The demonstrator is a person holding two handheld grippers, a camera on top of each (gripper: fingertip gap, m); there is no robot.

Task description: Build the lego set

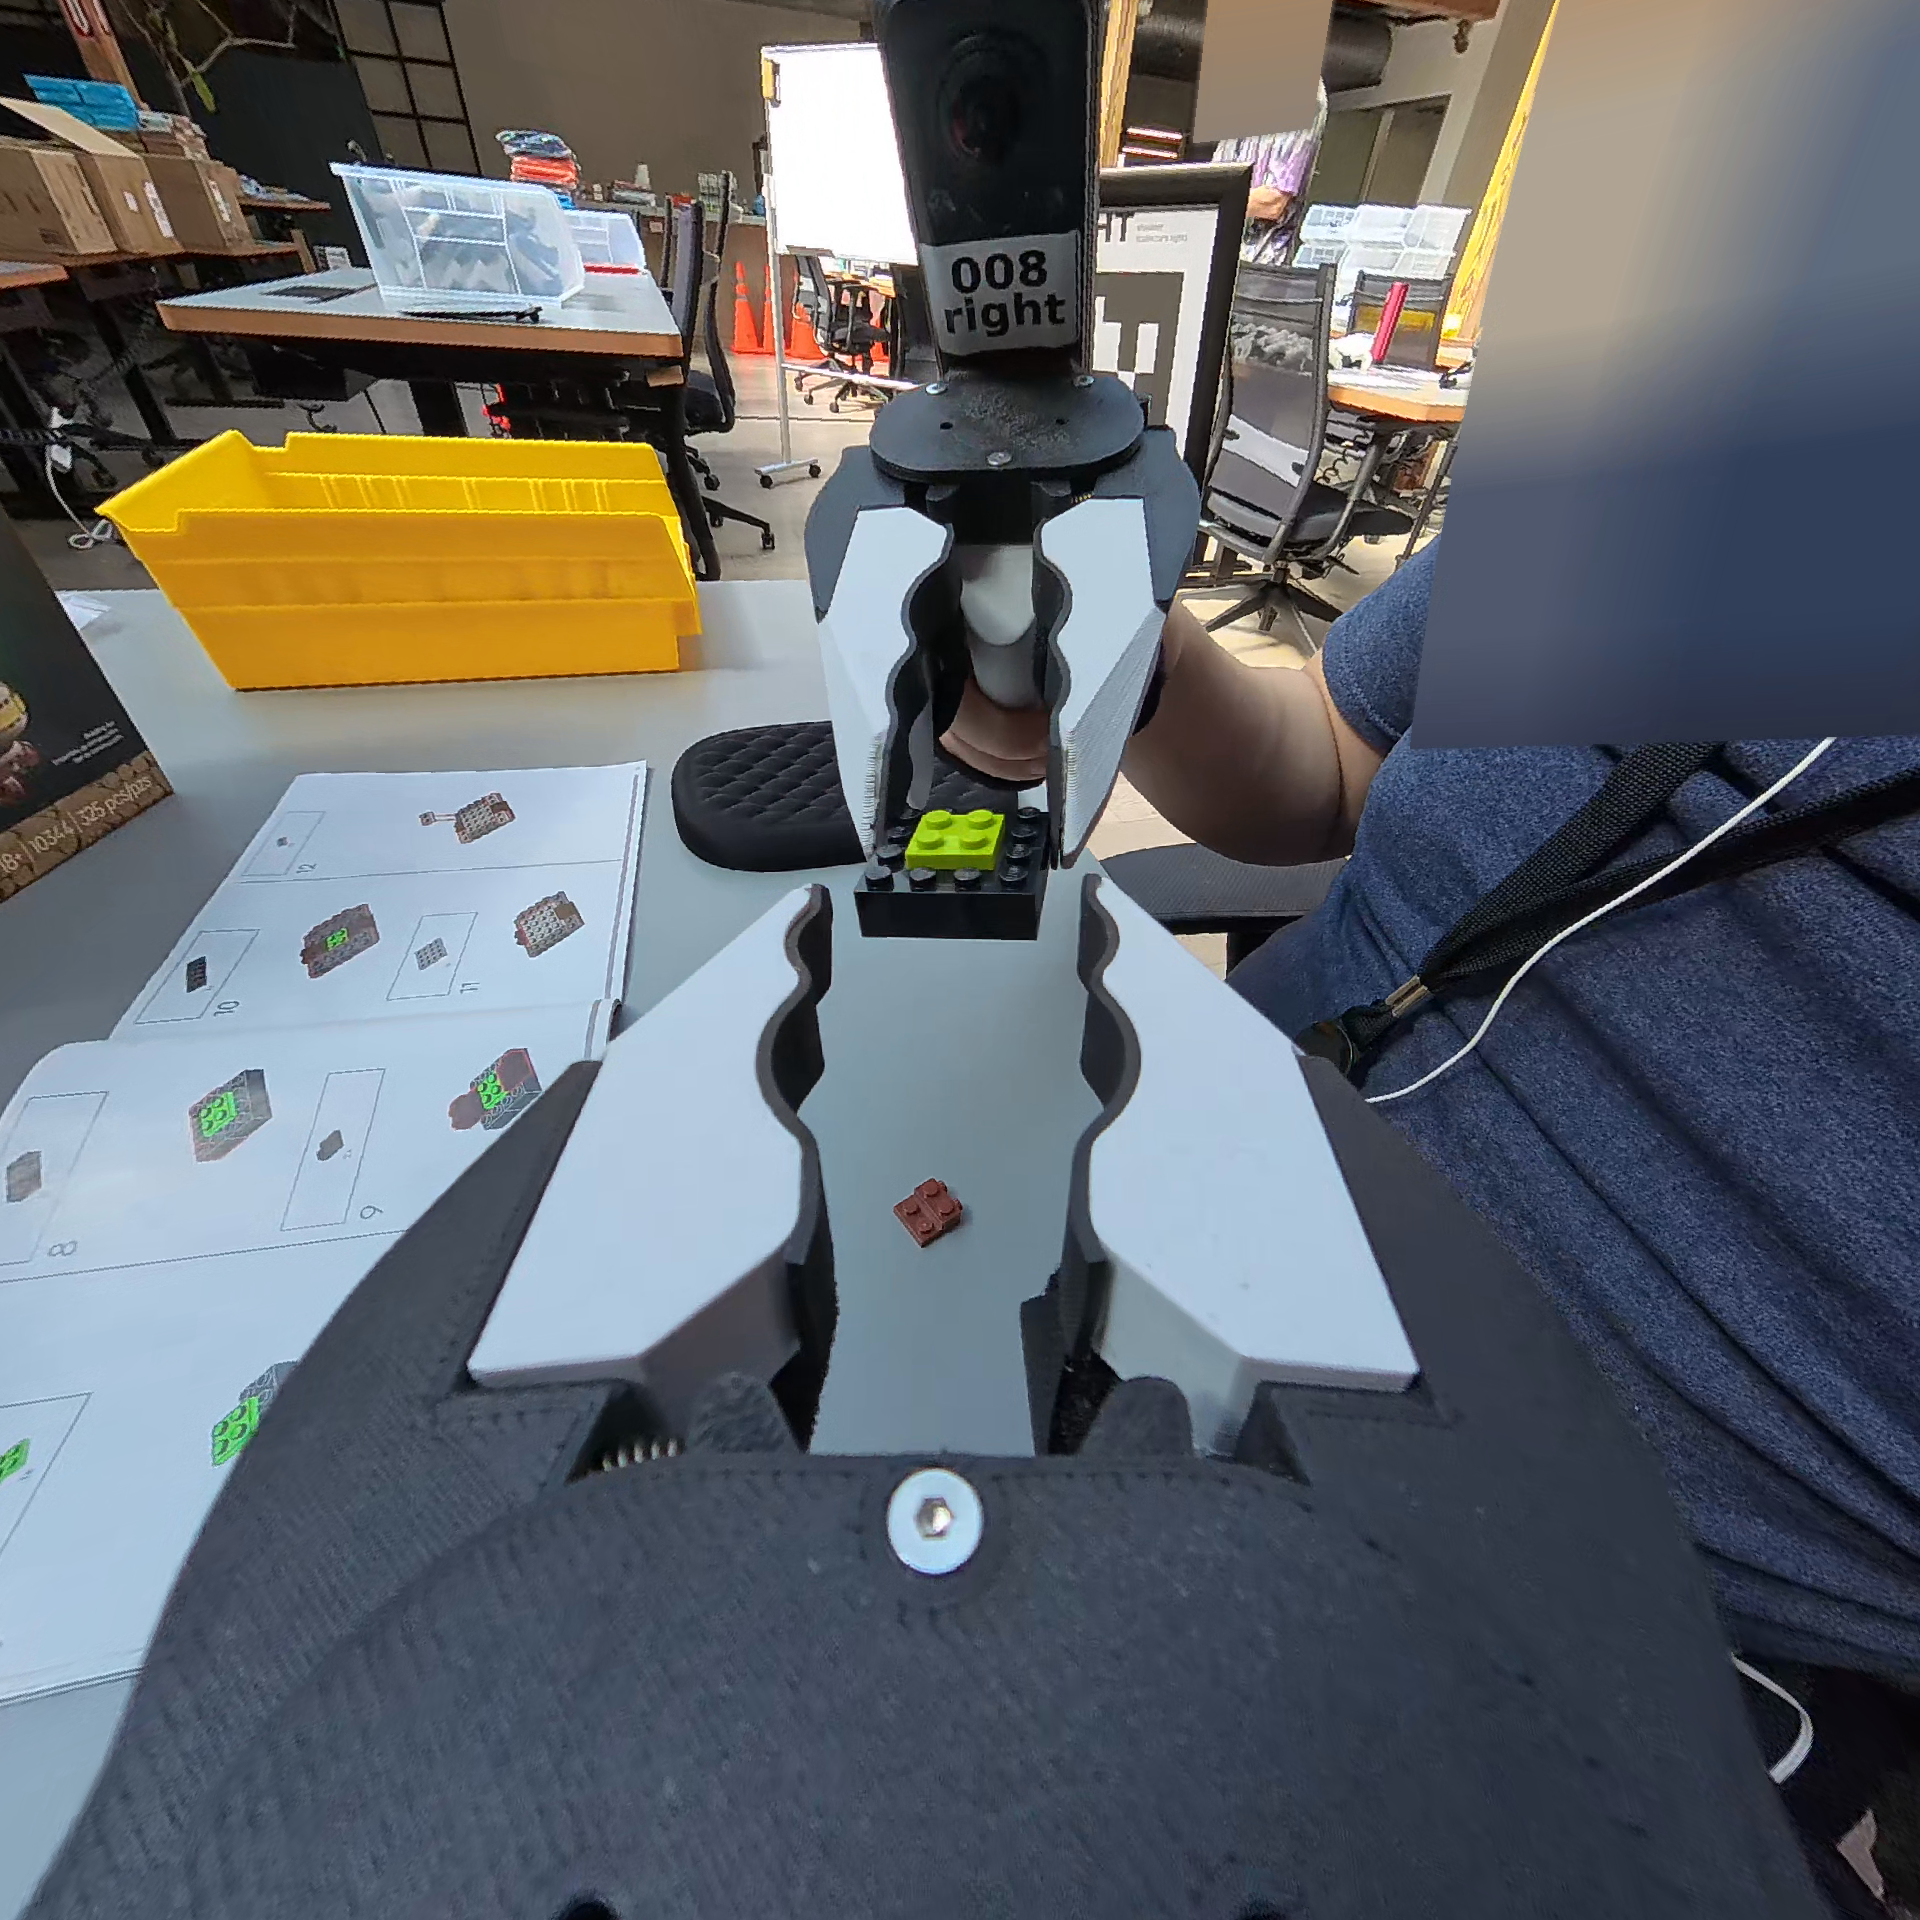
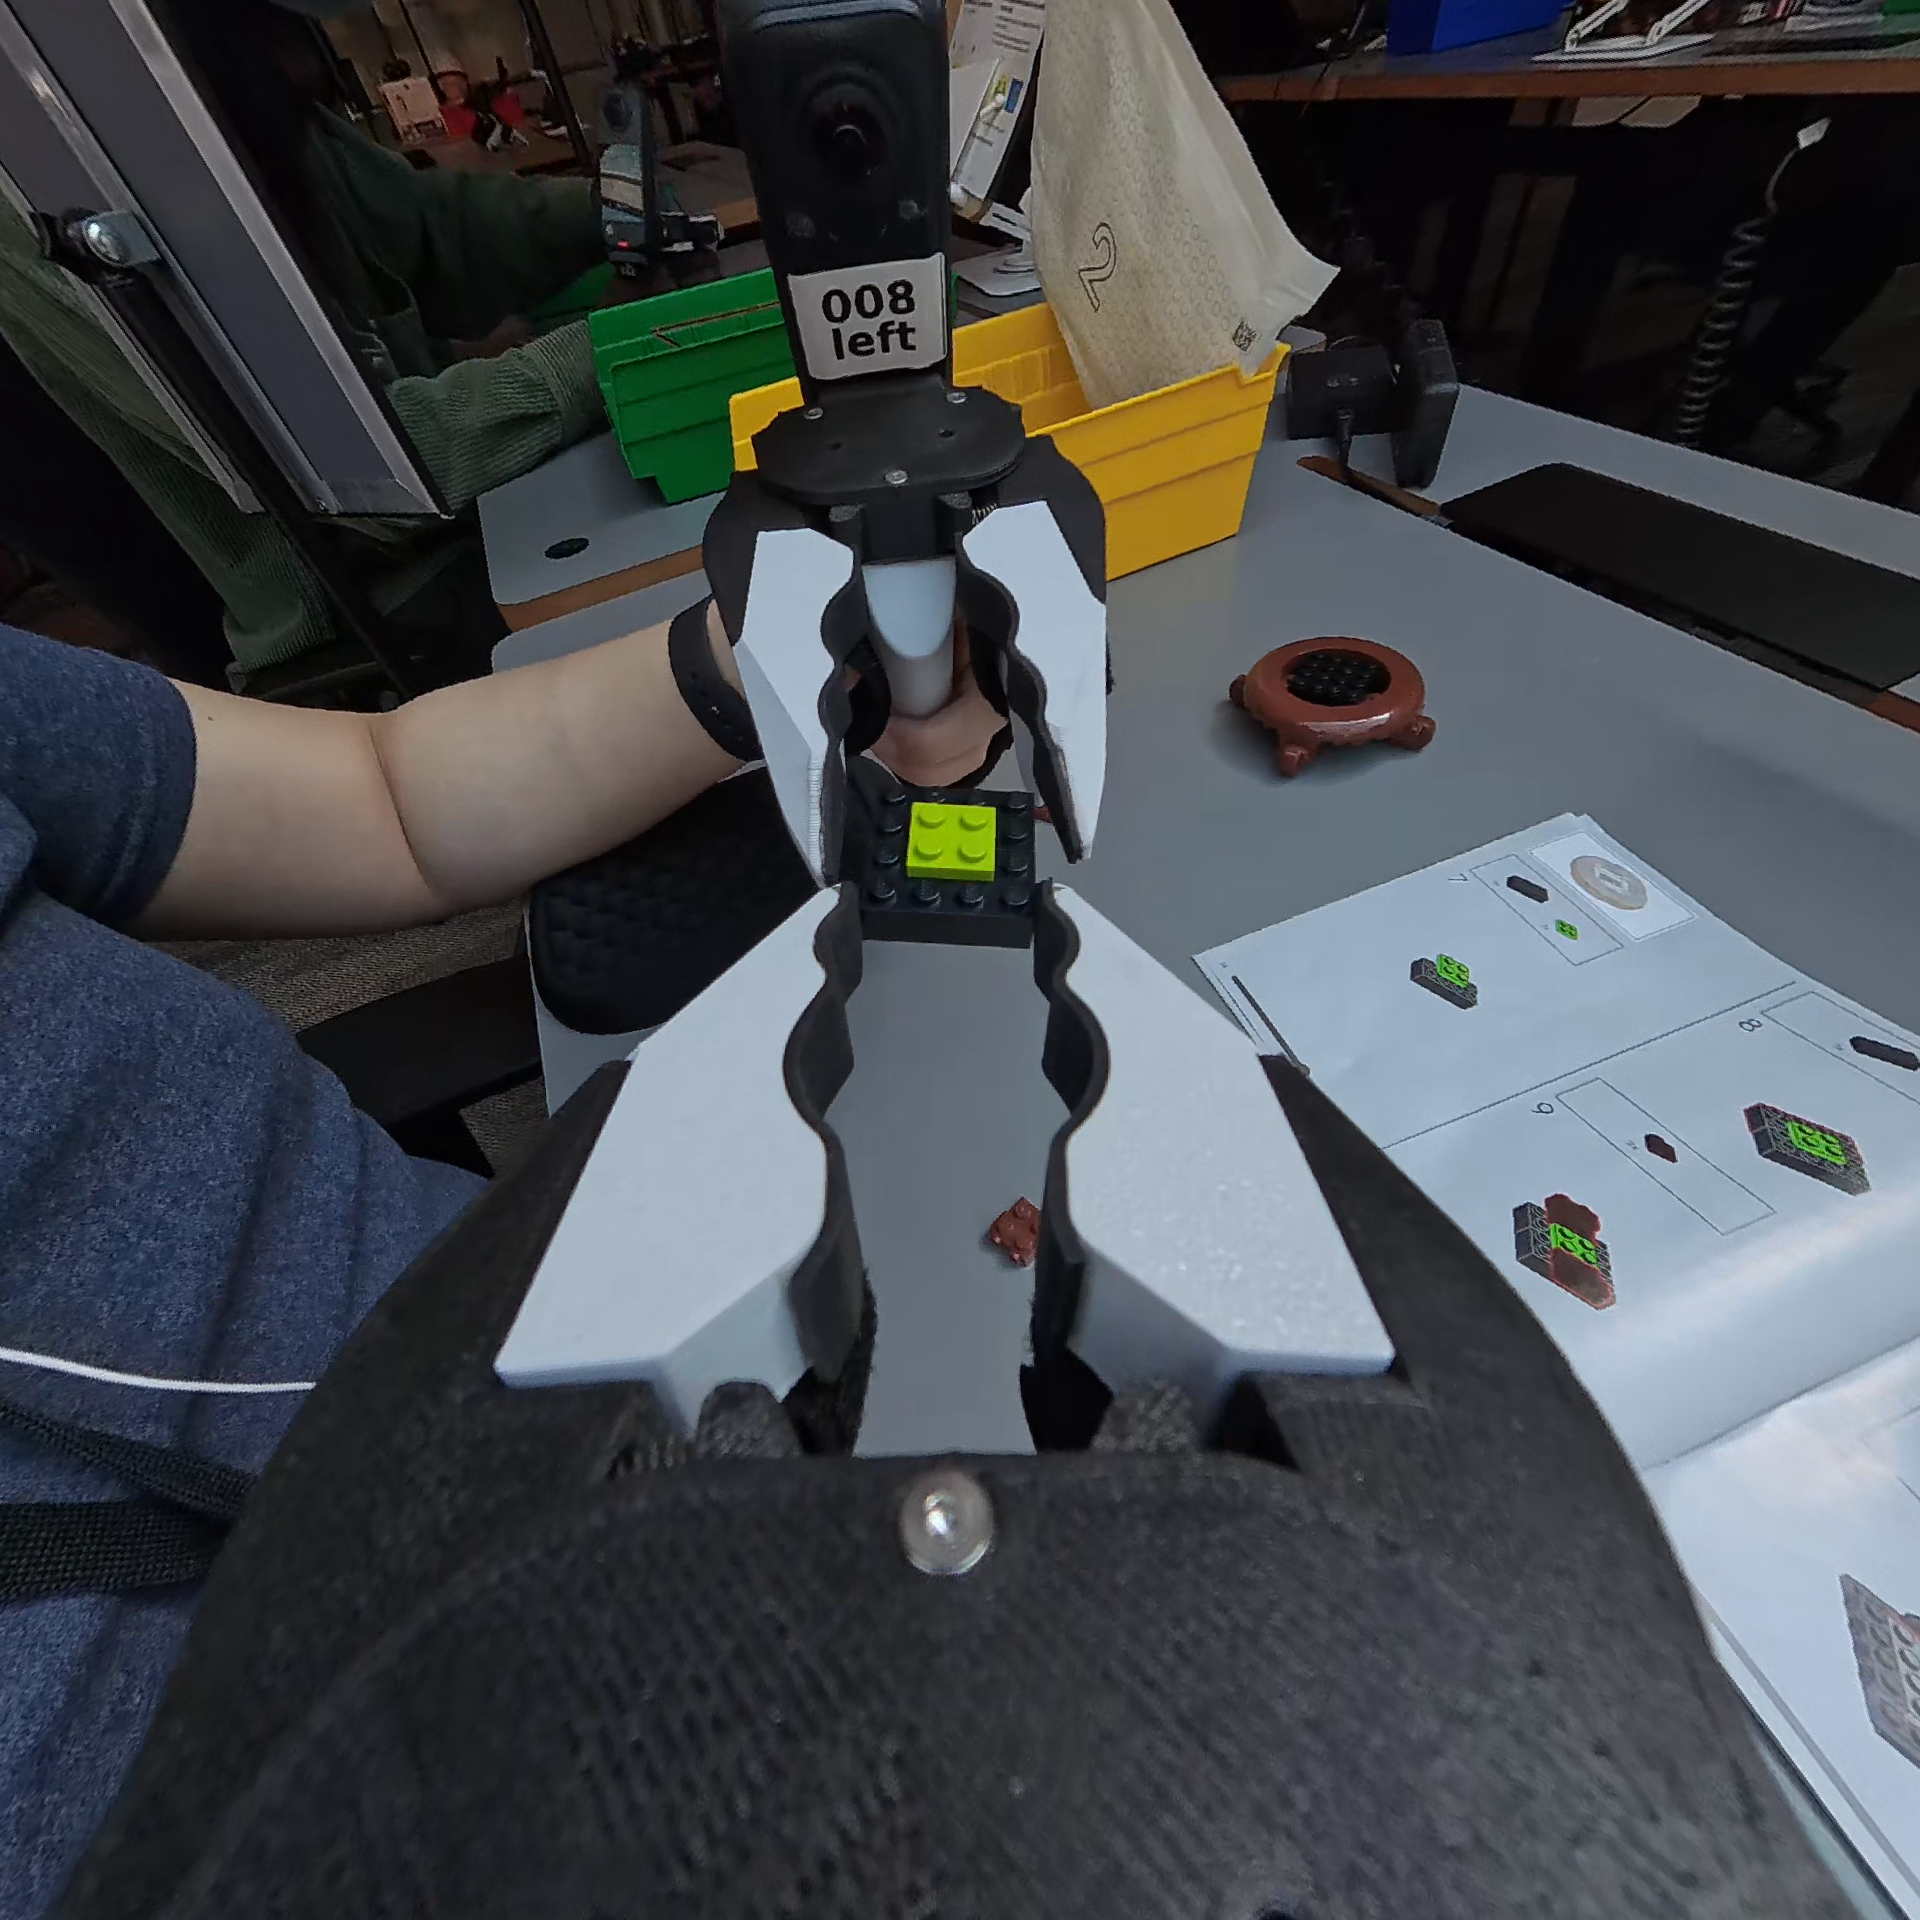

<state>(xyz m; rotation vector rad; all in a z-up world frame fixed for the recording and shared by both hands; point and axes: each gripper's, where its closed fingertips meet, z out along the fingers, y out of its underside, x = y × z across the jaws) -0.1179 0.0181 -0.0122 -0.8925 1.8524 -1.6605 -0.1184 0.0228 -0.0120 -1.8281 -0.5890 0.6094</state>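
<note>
Right gripper (image 1: 961, 857) is clamped on the black lego block (image 1: 948, 894), fingertips pressing both its sides, block held off the grey table (image 1: 416, 727). A lime 2x2 brick (image 1: 956, 838) sits seated on top of the block, roughly centred among the studs.

Left gripper (image 1: 948, 909) faces it head on, jaws spread wide and holding nothing. The block sits just past its fingertips, centred on the gap. From the right wrist view the left gripper (image 2: 951, 847) tips flank the far half of the block (image 2: 951, 904) without clearly touching; contact can't be confirmed.

Small brown plate (image 1: 928, 1211) lies loose on the table below both tools, between the left gripper's fingers in its own view.

Instruction booklet (image 1: 312, 987) lies open on the table beside the action. Round brown lego piece (image 2: 1330, 698) sits well apart further back, yellow bin (image 1: 416, 561) behind.
</note>
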